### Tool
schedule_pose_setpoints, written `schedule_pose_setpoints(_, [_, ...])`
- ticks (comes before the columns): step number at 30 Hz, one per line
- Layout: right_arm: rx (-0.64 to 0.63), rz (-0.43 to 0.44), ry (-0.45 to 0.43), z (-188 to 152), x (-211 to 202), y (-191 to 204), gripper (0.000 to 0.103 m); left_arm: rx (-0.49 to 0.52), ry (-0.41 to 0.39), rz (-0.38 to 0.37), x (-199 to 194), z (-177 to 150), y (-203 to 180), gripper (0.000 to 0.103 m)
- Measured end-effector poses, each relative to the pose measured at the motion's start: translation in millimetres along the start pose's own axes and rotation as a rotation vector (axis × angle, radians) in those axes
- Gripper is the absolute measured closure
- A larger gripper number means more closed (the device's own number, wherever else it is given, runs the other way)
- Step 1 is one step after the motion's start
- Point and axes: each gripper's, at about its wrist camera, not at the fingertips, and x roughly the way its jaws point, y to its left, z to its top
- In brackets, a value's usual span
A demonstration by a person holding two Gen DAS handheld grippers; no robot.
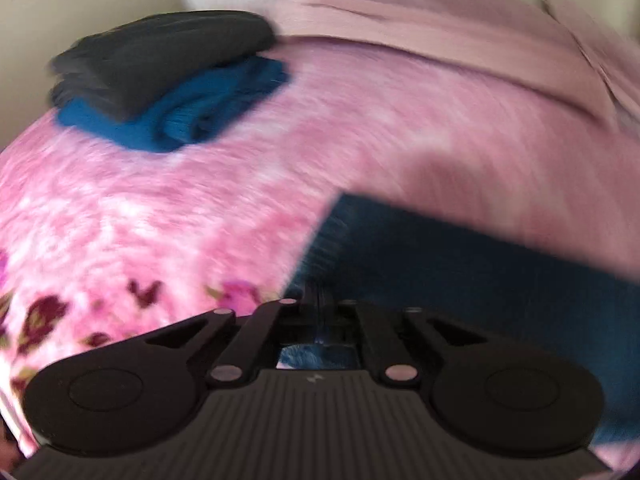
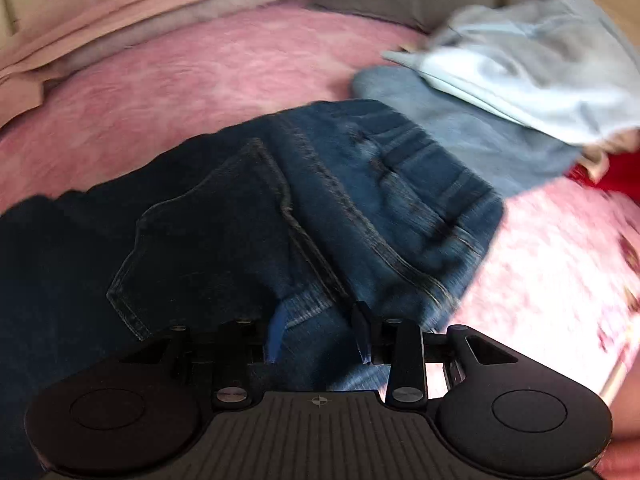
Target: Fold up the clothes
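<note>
text: none readable | labels: none | brands: none | numbers: none

Two folded garments lie stacked at the far left: one dark grey piece on one blue piece. One pair of dark jeans lies near. At the far right are one light grey garment and one red item.

Matte black left gripper and right gripper; ribbed bodies, round side discs, silver pivot screws.
</note>
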Motion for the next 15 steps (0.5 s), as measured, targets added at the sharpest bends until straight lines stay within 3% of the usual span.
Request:
schedule_pose_setpoints(3, [-0.063,0.026,-0.082,1.8,-24.6,30.5,0.066,0.053,-0.038,-0.094,-5.6,12.7,-28.0,0.097])
schedule_pose_setpoints(7, [-0.212,0.172,-0.156,-13.2,-35.3,106.0,0.067,0.218,-0.065,-0.226,8.9,13.1,-84.7,0.088])
schedule_pose_setpoints(10, [-0.315,0.276,-0.149,-27.4,-21.7,158.6,0.067,0.296,-0.067,-0.136,34.0,3.8,-80.4,0.088])
schedule_pose_setpoints(12, [-0.373,0.247,-0.111,-32.4,-0.2,169.2,0.067,0.347,-0.069,-0.076,50.7,-2.4,-77.5,0.087])
schedule_pose_setpoints(13, [-0.402,0.23,-0.091,-34.8,10.8,173.8,0.067,0.319,-0.06,-0.062,51.6,3.8,-65.0,0.088])
schedule_pose_setpoints(14, [-0.395,0.236,-0.103,-33.3,16.6,167.8,0.067,0.291,-0.051,-0.049,52.3,10.1,-52.4,0.099])
schedule_pose_setpoints(15, [-0.377,0.21,-0.098,-28.1,14.9,162.9,0.067,0.262,-0.042,-0.035,53.1,16.5,-39.8,0.1])
